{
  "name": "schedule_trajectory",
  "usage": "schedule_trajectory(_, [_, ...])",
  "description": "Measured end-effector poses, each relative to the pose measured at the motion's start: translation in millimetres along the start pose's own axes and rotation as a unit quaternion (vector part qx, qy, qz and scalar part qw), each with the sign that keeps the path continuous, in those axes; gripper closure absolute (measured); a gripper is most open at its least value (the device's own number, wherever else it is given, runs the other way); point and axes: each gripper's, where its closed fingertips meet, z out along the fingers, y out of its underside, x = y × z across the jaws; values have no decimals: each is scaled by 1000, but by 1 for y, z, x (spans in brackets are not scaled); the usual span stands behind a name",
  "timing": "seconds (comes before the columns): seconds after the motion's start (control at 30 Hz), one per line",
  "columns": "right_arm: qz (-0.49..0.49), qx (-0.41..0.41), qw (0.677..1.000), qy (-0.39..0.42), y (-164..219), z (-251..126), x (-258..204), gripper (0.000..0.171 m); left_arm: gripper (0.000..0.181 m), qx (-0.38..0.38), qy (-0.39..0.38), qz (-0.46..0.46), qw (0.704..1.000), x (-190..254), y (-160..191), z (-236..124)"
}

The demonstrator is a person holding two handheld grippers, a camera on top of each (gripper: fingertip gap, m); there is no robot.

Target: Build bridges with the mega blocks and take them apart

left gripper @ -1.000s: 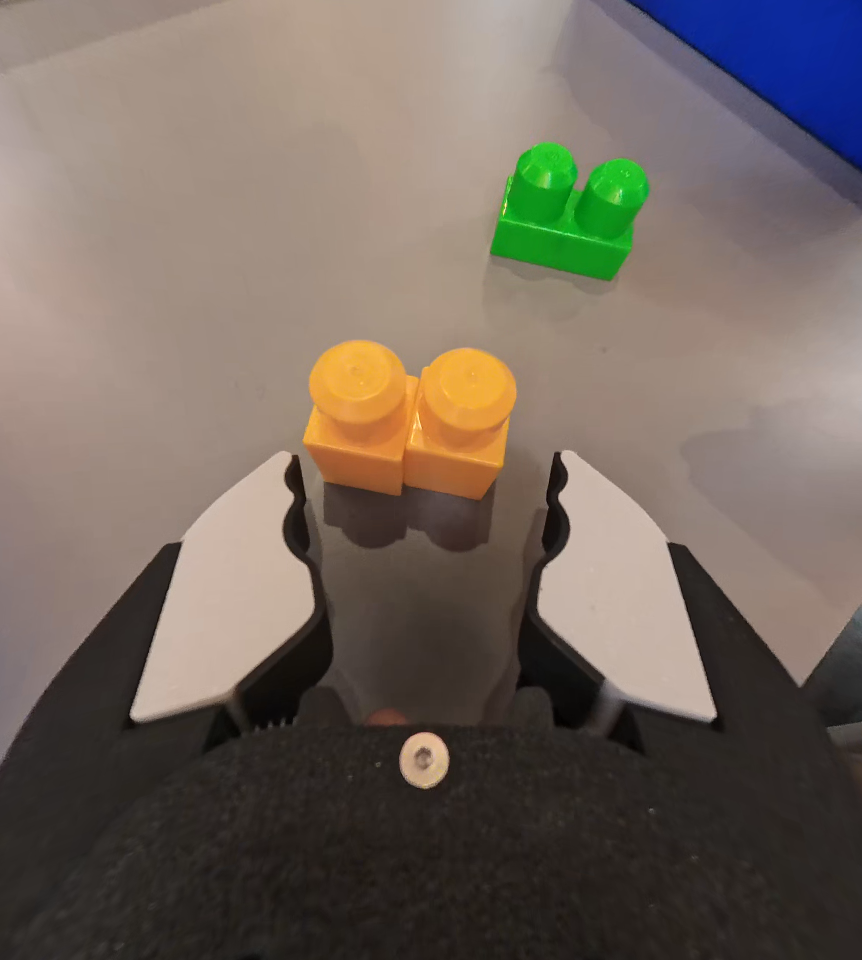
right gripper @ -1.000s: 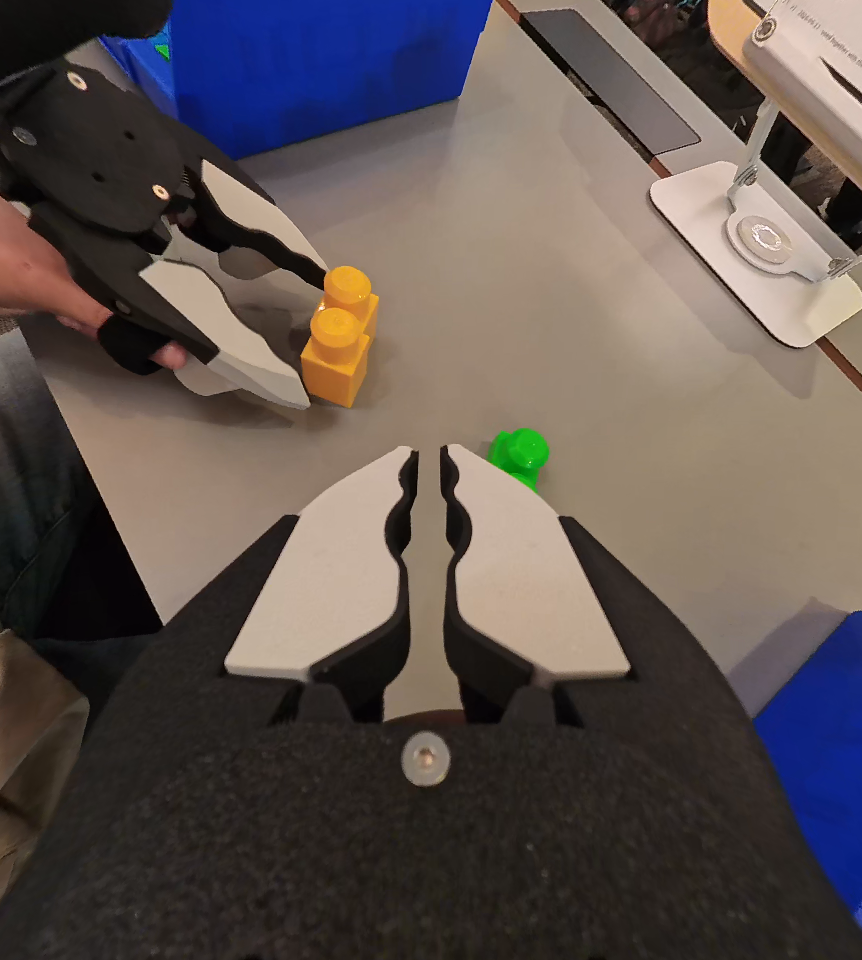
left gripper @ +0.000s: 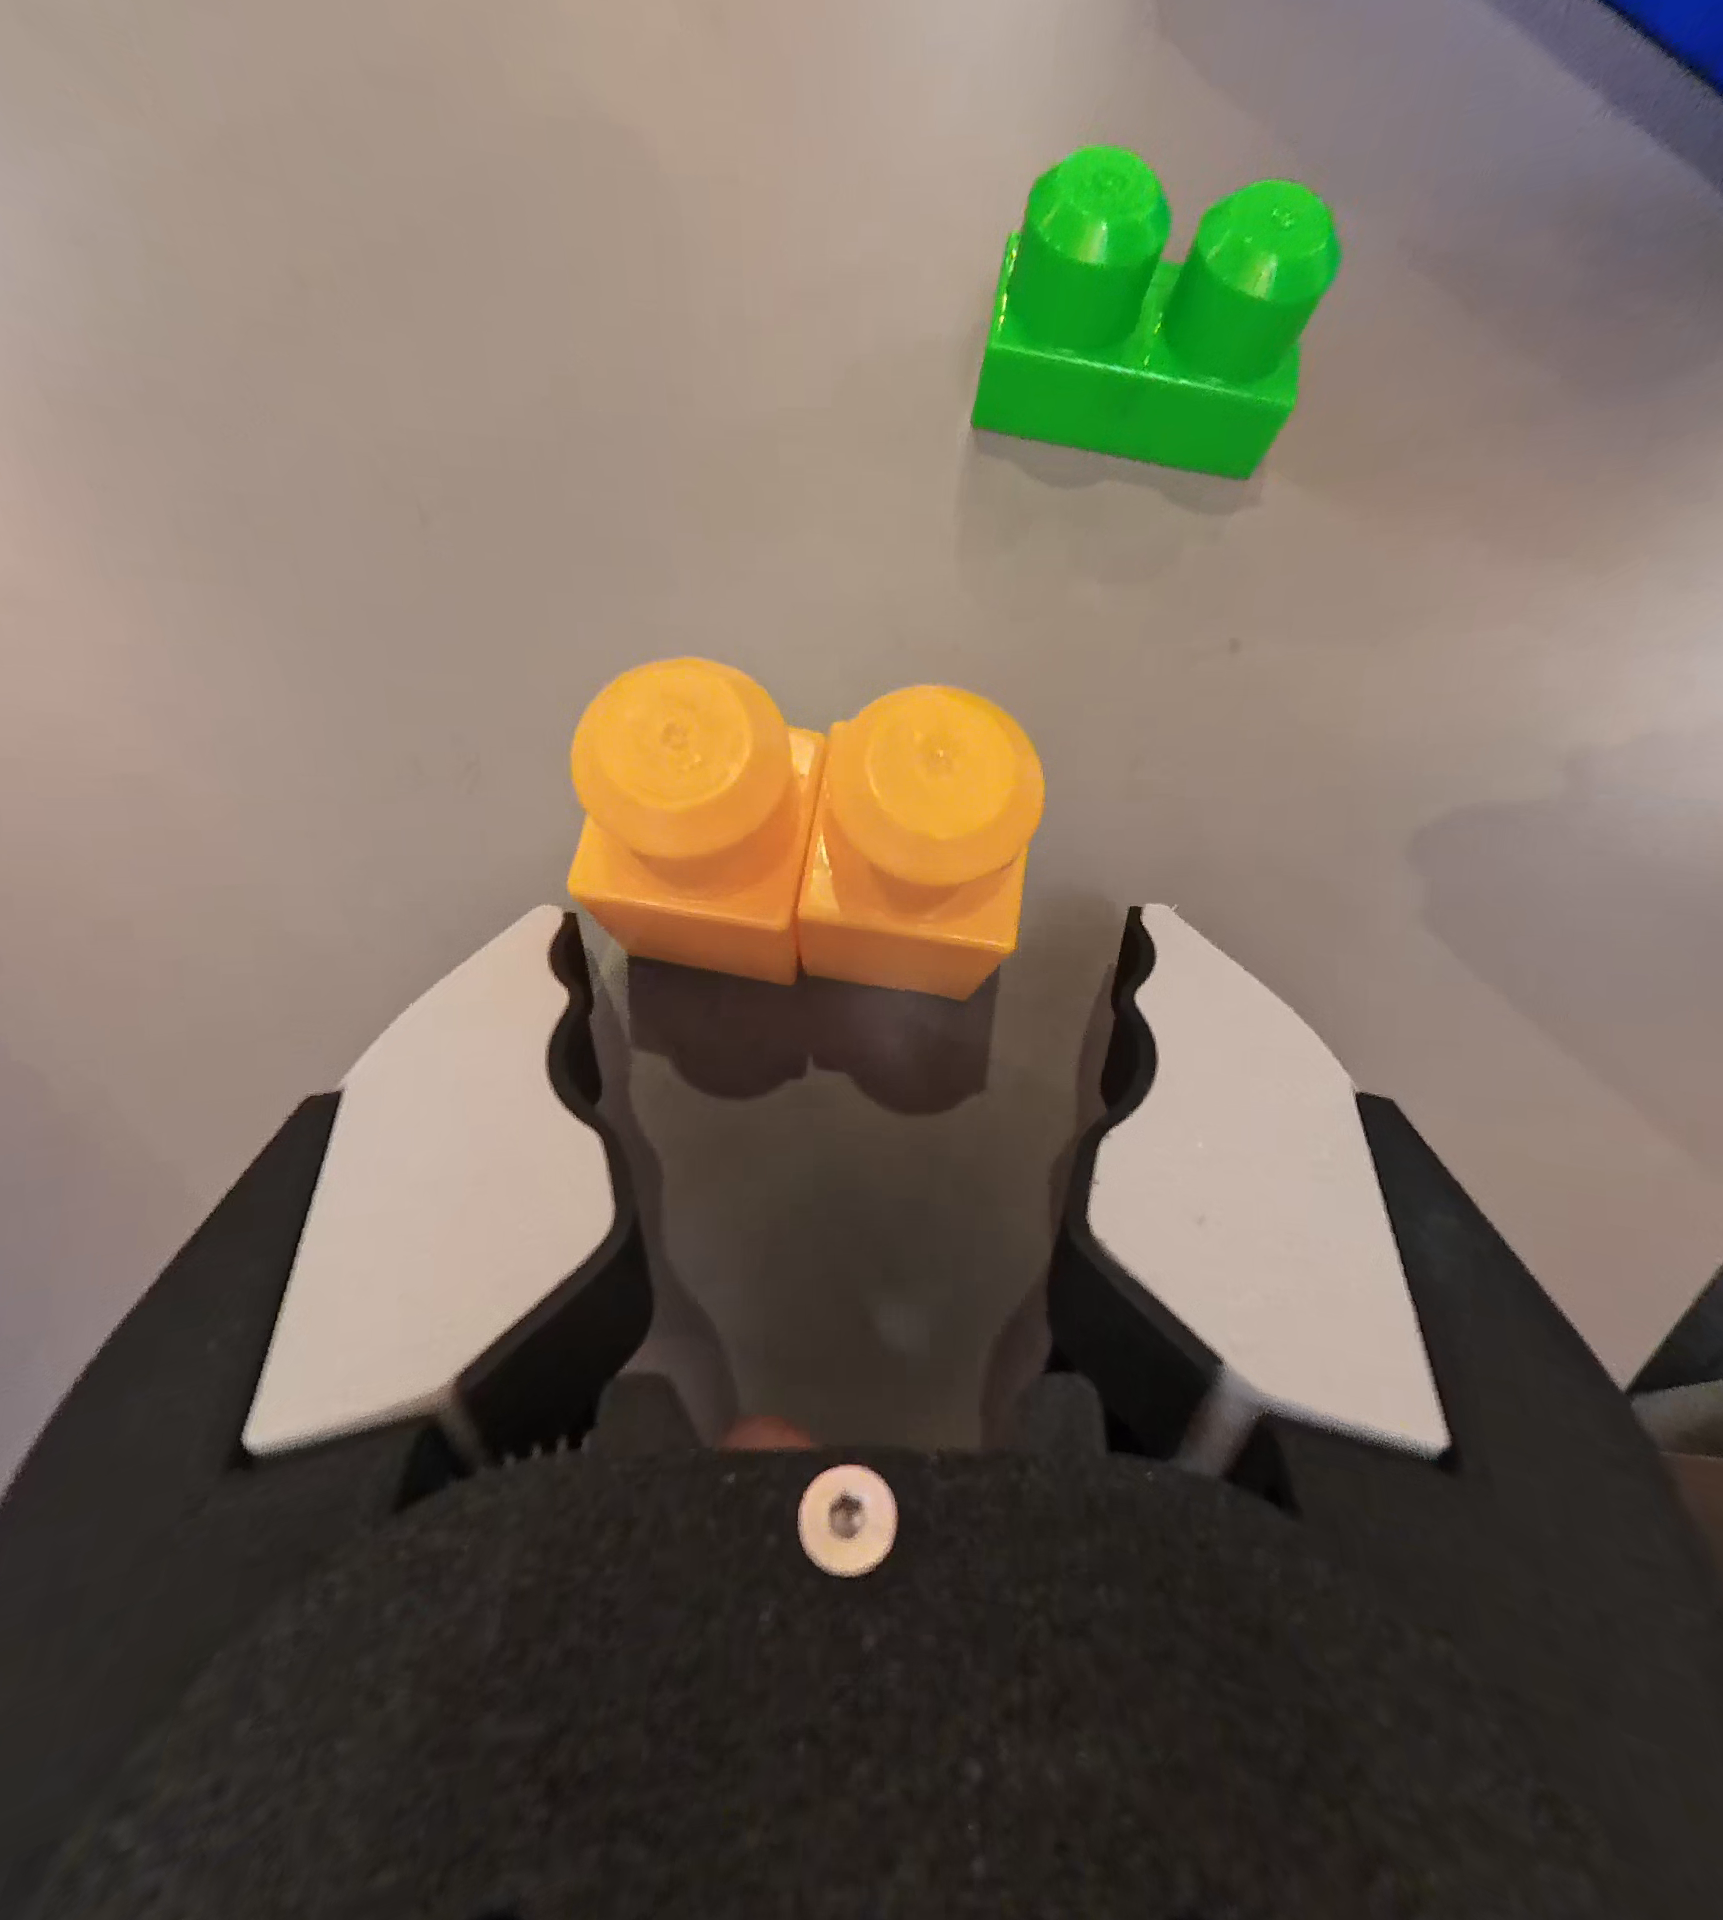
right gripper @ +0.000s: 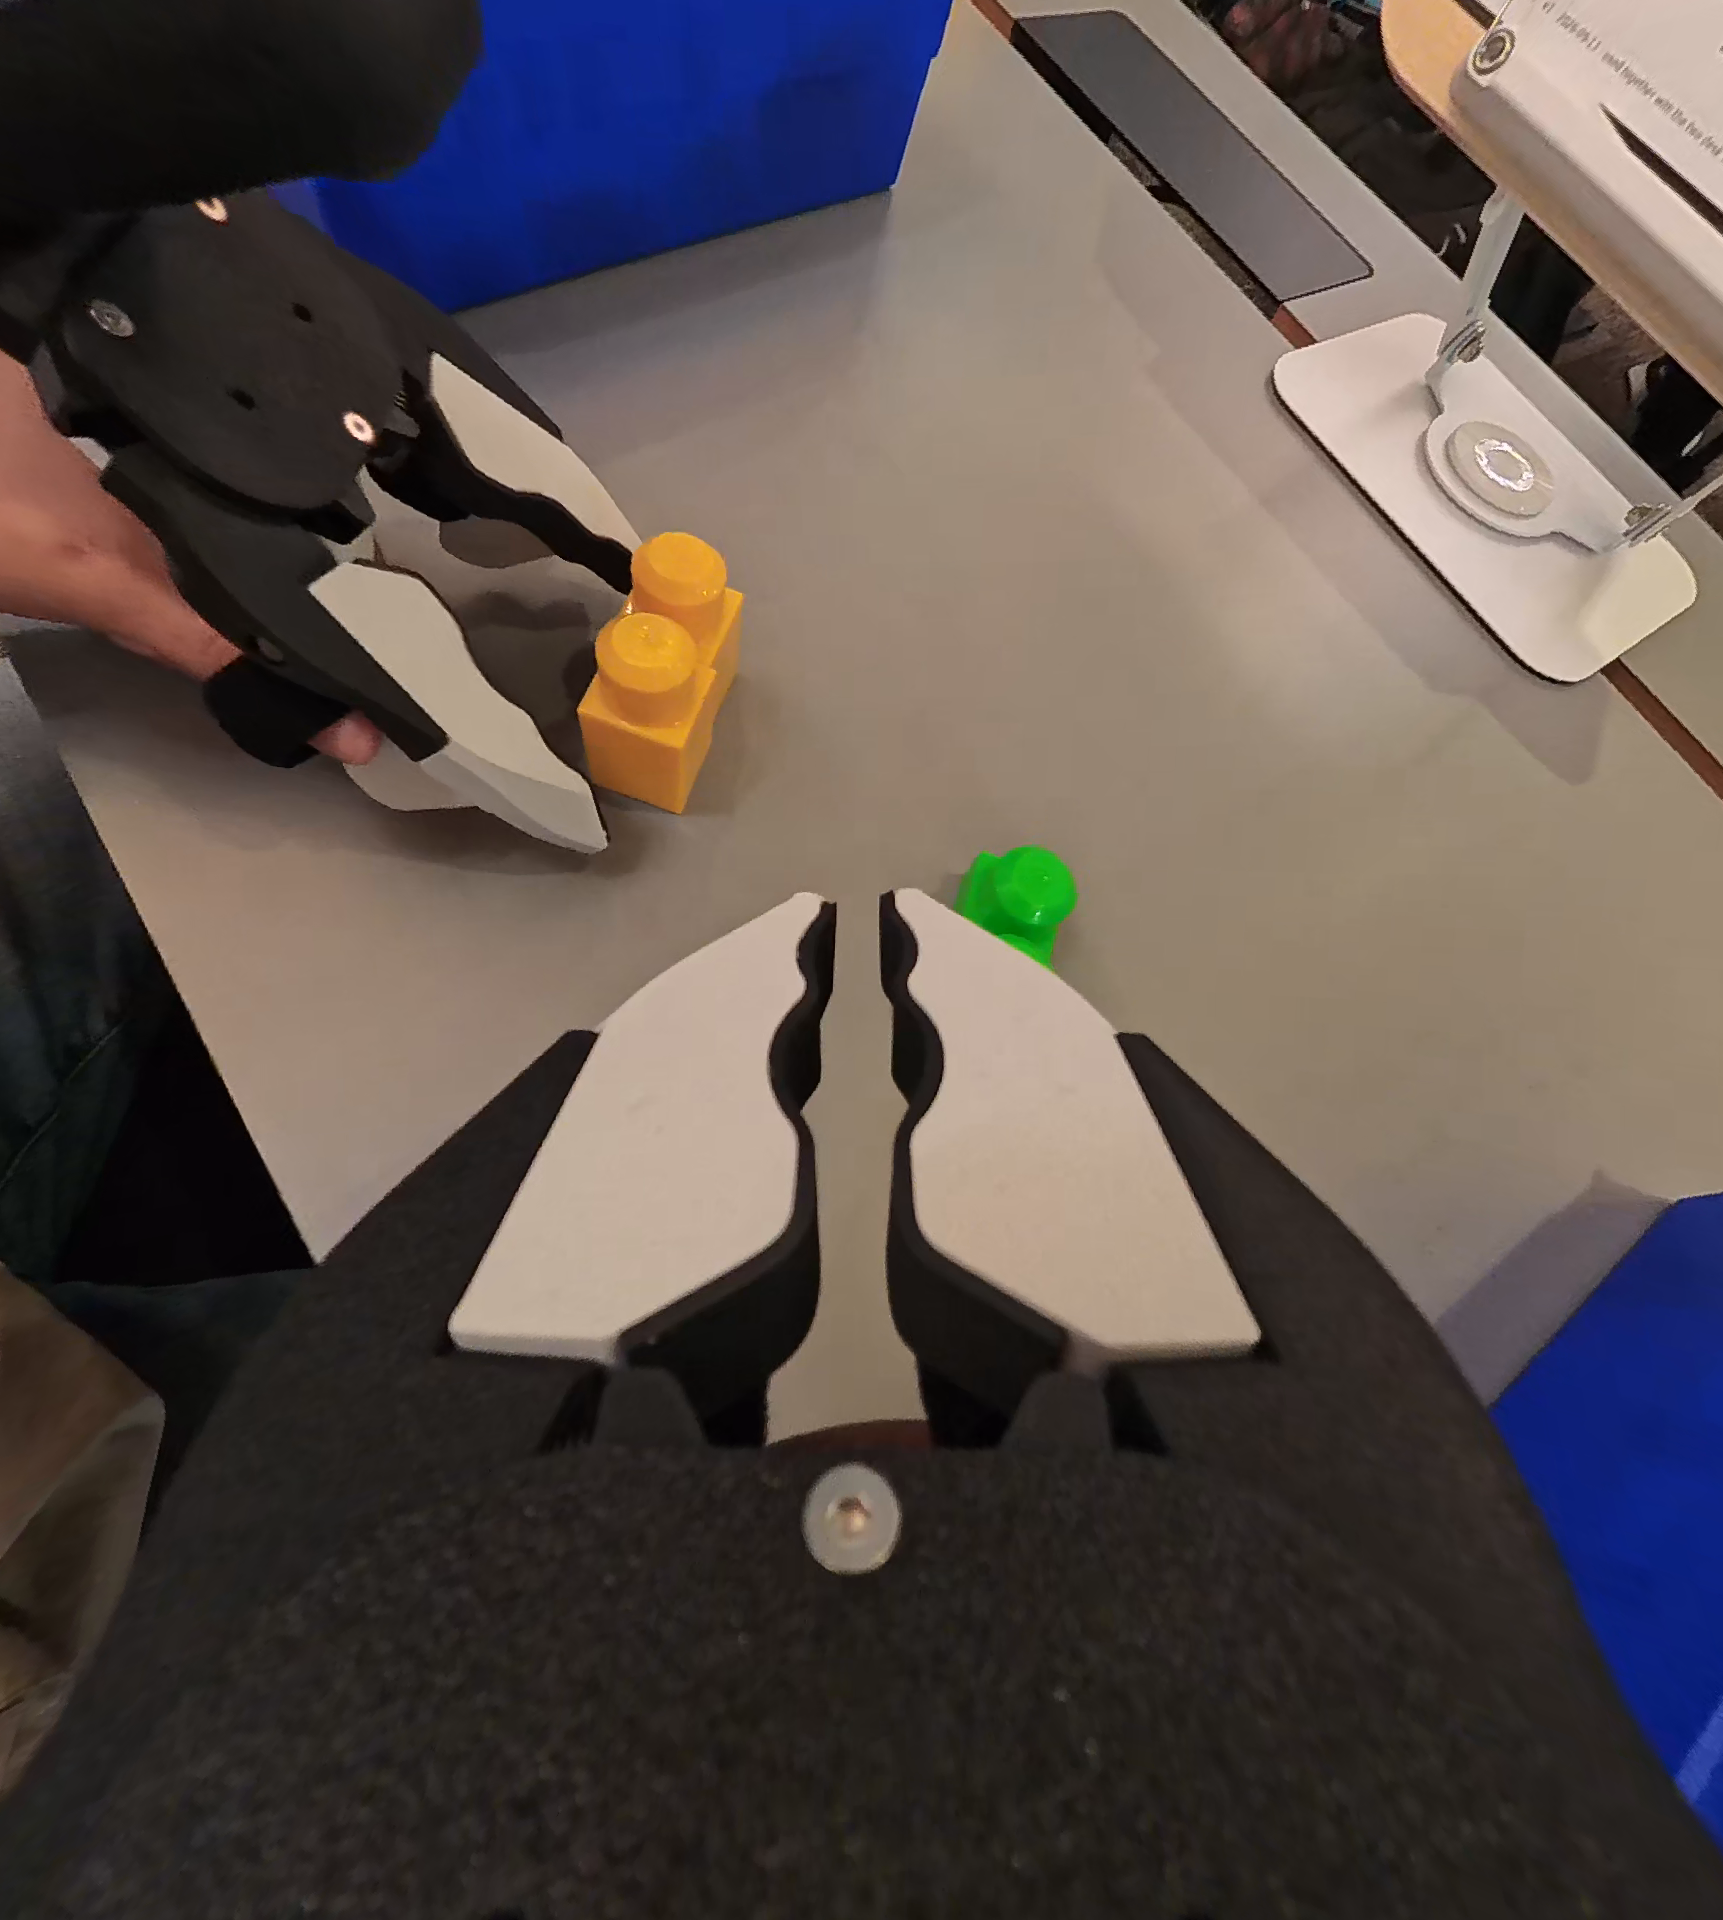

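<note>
Left gripper (left gripper: 844, 920): jaws spread wide, nothing between them. Its fingertips sit low over the grey table (left gripper: 317, 416), flanking the near face of the 2 orange blocks (left gripper: 800, 831). In the right wrist view the far fingertip reaches the rear orange block at stud height; contact there cannot be confirmed. The near fingertip ends just beside the front block's lower corner. A person's hand (right gripper: 26, 540) grips the left gripper's black body from the left side.

Orange blocks: 2 single-stud pieces, upright, standing side by side with their side faces touching, studs up, on the table.

Green block (left gripper: 1143, 322): 1 piece with 2 studs, upright on the table, well apart from the orange pair, beyond it and to the right in the left wrist view. Nothing is stacked on it.

Right gripper (right gripper: 857, 904): jaws nearly together, only a thin slit of table showing between the pads, gripping nothing. It hangs above the table with the green block just beyond its right fingertip; that finger hides part of the block.

Surroundings: a blue bin (right gripper: 649, 114) at the far end of the table behind the left gripper, another blue bin (right gripper: 1688, 1455) at the near right. A white stand (right gripper: 1480, 499) with a flat base rests on the table at the right, holding a white printed sheet (right gripper: 1667, 145).
</note>
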Motion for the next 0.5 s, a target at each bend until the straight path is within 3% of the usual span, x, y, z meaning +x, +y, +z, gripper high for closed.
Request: schedule_trajectory(0.5, [3, -1, 1000, 3, 2, -1, 3, 163, 84, -17, 7, 5, 1000, -5, -6, 12])
